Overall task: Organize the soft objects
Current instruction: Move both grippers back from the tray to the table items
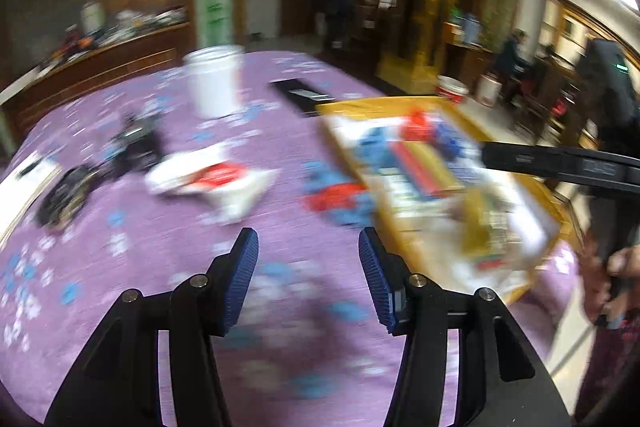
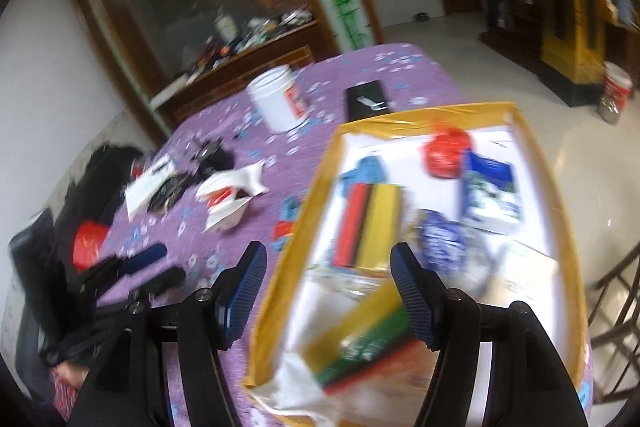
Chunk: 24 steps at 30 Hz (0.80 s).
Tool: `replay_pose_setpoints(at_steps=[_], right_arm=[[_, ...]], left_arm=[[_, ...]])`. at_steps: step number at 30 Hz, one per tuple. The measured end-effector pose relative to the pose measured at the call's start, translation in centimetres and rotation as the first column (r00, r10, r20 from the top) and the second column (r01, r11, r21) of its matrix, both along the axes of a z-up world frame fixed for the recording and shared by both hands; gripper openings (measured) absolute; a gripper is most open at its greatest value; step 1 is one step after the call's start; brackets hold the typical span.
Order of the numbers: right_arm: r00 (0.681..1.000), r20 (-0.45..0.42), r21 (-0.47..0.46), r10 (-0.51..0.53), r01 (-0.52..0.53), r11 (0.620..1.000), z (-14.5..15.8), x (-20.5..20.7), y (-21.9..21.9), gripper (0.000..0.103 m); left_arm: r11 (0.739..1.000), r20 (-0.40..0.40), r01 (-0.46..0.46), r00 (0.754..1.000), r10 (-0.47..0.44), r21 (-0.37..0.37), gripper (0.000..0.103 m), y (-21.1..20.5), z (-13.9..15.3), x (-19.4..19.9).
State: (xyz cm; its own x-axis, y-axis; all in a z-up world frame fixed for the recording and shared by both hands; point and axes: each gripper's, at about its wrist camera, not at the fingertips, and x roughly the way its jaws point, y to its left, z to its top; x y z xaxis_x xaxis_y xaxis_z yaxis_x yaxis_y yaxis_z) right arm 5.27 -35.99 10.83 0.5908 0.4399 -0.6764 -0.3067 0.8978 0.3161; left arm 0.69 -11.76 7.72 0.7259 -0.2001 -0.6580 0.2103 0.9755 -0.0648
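Both views are motion-blurred. A yellow-rimmed tray (image 2: pixel 316 183) sits on the purple tablecloth (image 1: pixel 140 247). It holds a red and yellow sponge pack (image 2: pixel 366 227), another striped sponge pack (image 2: pixel 364 343), a red bag (image 2: pixel 446 149), a blue and white packet (image 2: pixel 490 191) and a blue cloth (image 2: pixel 366 169). Outside the tray lie a white bag with red print (image 1: pixel 208 179) and a red and blue soft bundle (image 1: pixel 338 193). My left gripper (image 1: pixel 308 267) hovers open over the cloth, nothing between its fingers. My right gripper (image 2: pixel 328 287) is open above the tray's left rim, also empty.
A white tub (image 1: pixel 214 83) and a black flat box (image 1: pixel 300 93) stand at the table's far side. Dark small items (image 1: pixel 100 167) lie on the left of the cloth. The same yellow tray (image 1: pixel 556 211) reaches the table's right edge. A person's hand (image 1: pixel 624 263) holds the other gripper.
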Motion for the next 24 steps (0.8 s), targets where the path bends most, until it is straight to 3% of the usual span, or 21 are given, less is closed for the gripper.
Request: replay_pose_setpoints(at_steps=[2,7,11,13,17,21,24], right_arm=[[0.999,-0.017,-0.014,0.045,-0.046,0.999,0.1,0.4,2.1,0.067],[0.989,-0.064,-0.018,0.133,-0.135,0.991,0.1,1.5,6.9,0.067],[0.976,-0.129,0.023,0.177,-0.175,0.984,-0.7,3.0,11.1,0.067],[0.975,-0.143,0.005,0.171,-0.172,0.985,-1.0,4.1,13.5,0.067],[0.974,-0.177,-0.012,0.143,-0.148,0.989,-1.8,8.1,16.3,0.067],[0.975,-0.199,-0.052,0.1,-0.112,0.992,-3.3,12.1,18.6,0.067],[0.954,-0.266,-0.032,0.134,-0.148,0.989,-5.6,13.4,20.4,0.069]], left_arm=[[0.997,-0.008,-0.074,0.997,0.074,0.007,0.051,2.8,-0.8,0.4],[0.98,-0.074,-0.189,0.98,0.184,-0.06,0.051,8.1,-3.0,1.5],[0.959,-0.13,-0.271,0.957,0.26,-0.078,0.05,9.8,-4.7,2.4],[0.951,-0.144,-0.299,0.947,0.286,-0.079,0.05,10.3,-4.9,2.4],[0.928,-0.079,-0.37,0.927,0.366,-0.041,0.051,10.7,-4.2,1.8],[0.903,-0.101,-0.426,0.902,0.42,-0.054,0.051,12.2,-4.5,2.1],[0.885,-0.117,-0.461,0.885,0.451,-0.071,0.051,13.2,-4.6,2.1]])
